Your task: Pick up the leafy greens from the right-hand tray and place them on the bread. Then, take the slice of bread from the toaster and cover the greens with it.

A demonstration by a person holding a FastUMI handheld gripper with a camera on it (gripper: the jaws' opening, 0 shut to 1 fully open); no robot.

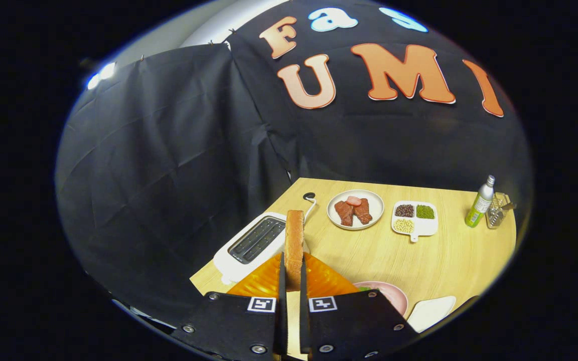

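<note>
A: Bread slice [294, 240], lower centre of the frame, stands on edge between the fingers of the gripper [293, 281], which pinch it from both sides; its crust runs up ahead of the fingertips.

B: Why held on edge?

A: Probably because it came upright out of a toaster slot; gripping the flat faces keeps it from sagging. The toaster [254, 245] lies just left of the slice, its slots showing dark.

B: And its destination?

A: Likely the pink plate [392, 296] at lower right, near the right finger, where a sliver of leafy greens [365, 289] peeks out at the rim. Whether bread lies beneath them is hidden.

B: The remaining items?

A: A white tray [432, 312] sits just right of that plate. Farther back on the counter [369, 250], right of centre, are a round plate of meat [355, 209], a divided dish of beans [414, 218], then a green bottle [479, 203] and a glass holder [497, 210], well apart from the work.
</note>
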